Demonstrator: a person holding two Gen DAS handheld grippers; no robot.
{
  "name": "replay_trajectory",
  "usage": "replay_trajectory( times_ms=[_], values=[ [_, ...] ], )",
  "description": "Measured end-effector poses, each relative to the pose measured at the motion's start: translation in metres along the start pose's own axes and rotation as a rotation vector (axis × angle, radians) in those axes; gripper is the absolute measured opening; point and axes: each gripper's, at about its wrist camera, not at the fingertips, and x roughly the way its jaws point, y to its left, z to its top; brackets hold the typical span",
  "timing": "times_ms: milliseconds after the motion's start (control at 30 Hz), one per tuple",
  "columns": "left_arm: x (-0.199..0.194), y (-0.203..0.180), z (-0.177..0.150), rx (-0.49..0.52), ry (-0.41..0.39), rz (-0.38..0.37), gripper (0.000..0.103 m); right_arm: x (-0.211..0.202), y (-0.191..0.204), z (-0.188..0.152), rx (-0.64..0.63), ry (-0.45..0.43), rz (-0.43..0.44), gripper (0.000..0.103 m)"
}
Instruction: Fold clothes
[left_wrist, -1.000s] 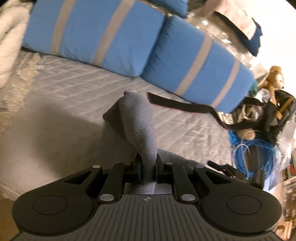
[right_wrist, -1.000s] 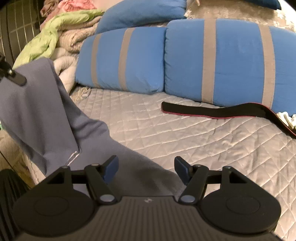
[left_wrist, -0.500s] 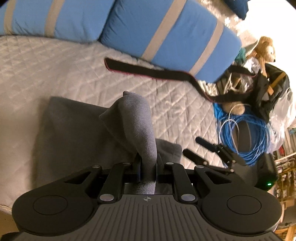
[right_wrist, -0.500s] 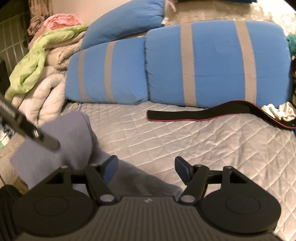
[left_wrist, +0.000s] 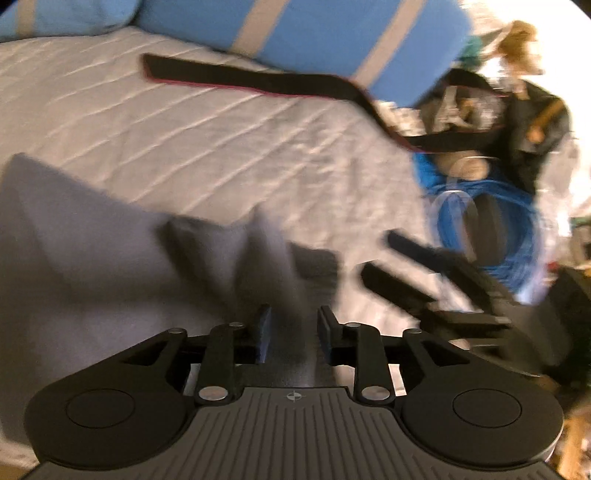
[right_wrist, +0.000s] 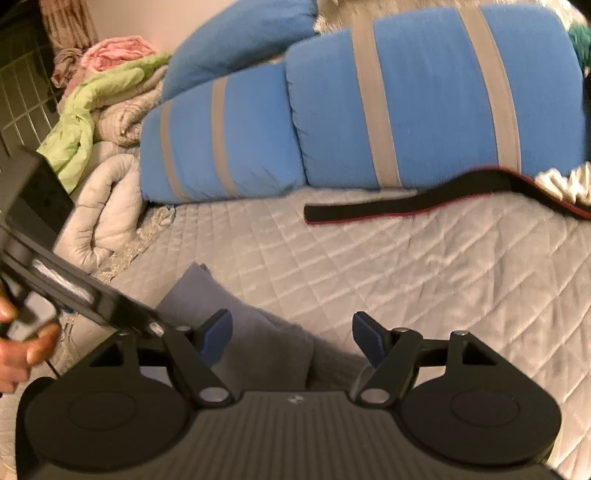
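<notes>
A grey garment (left_wrist: 92, 266) lies folded over on the quilted bed cover (left_wrist: 221, 140). One raised fold (left_wrist: 273, 254) runs up between the fingers of my left gripper (left_wrist: 293, 325). Its jaws are opening, and the pads stand slightly off the cloth. The picture is blurred. In the right wrist view the same garment (right_wrist: 258, 332) lies just under my right gripper (right_wrist: 291, 332), which is wide open with nothing gripped. The left gripper's body (right_wrist: 74, 291), held by a hand (right_wrist: 26, 343), comes in from the left edge. The right gripper's fingers (left_wrist: 399, 291) show at the right of the left wrist view.
Two blue pillows with grey stripes (right_wrist: 406, 110) line the back of the bed. A black strap with a red edge (right_wrist: 406, 206) lies in front of them. Heaped bedding and clothes (right_wrist: 107, 110) are at the left. A blue cable coil (left_wrist: 498, 229) and a bag (left_wrist: 517, 122) lie beside the bed.
My left gripper has come down and across to the bed with the grey fold, and its jaws have parted. The garment now lies lower and flatter. The right gripper has hardly shifted.
</notes>
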Motion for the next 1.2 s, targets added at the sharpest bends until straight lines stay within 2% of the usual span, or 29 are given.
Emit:
replay_trajectory(
  times_ms=[67, 133, 300, 367, 467, 533, 667, 733, 833, 967, 1100, 1133, 1167, 1200],
  values=[
    [-0.008, 0.0, 0.001, 0.022, -0.028, -0.025, 0.039, 0.004, -0.003, -0.002, 0.026, 0.032, 0.027, 0.082],
    [-0.019, 0.002, 0.0, 0.04, -0.063, -0.015, 0.049, 0.008, -0.006, -0.003, 0.051, 0.064, 0.055, 0.081],
    [-0.042, 0.021, -0.008, 0.052, -0.144, 0.057, 0.051, 0.029, -0.011, -0.013, 0.134, 0.211, 0.163, 0.081],
    [-0.046, 0.033, -0.01, 0.042, -0.158, 0.094, 0.052, 0.039, -0.01, -0.02, 0.14, 0.267, 0.154, 0.08],
    [-0.046, 0.054, -0.012, 0.006, -0.128, 0.112, 0.052, 0.051, -0.009, -0.028, 0.143, 0.311, 0.135, 0.072],
    [-0.047, 0.066, -0.016, -0.023, -0.126, 0.11, 0.052, 0.058, -0.013, -0.033, 0.178, 0.334, 0.137, 0.063],
    [-0.053, 0.083, -0.025, -0.054, -0.128, 0.097, 0.052, 0.069, -0.016, -0.041, 0.225, 0.373, 0.177, 0.016],
    [-0.056, 0.088, -0.027, -0.062, -0.132, 0.092, 0.052, 0.065, -0.016, -0.038, 0.227, 0.366, 0.188, 0.012],
    [-0.059, 0.095, -0.029, -0.076, -0.133, 0.08, 0.052, 0.053, -0.016, -0.029, 0.221, 0.34, 0.21, 0.01],
    [-0.063, 0.109, -0.029, -0.128, -0.124, 0.022, 0.052, 0.043, -0.021, -0.023, 0.232, 0.324, 0.18, 0.01],
    [-0.067, 0.114, -0.03, -0.134, -0.129, 0.038, 0.052, 0.046, -0.026, -0.026, 0.232, 0.345, 0.136, 0.011],
    [-0.068, 0.115, -0.03, -0.138, -0.129, 0.033, 0.052, 0.047, -0.027, -0.027, 0.229, 0.352, 0.126, 0.013],
    [-0.068, 0.115, -0.03, -0.14, -0.129, 0.027, 0.052, 0.047, -0.027, -0.027, 0.217, 0.353, 0.113, 0.025],
    [-0.068, 0.115, -0.029, -0.141, -0.13, 0.023, 0.052, 0.047, -0.027, -0.027, 0.202, 0.353, 0.099, 0.042]
  ],
)
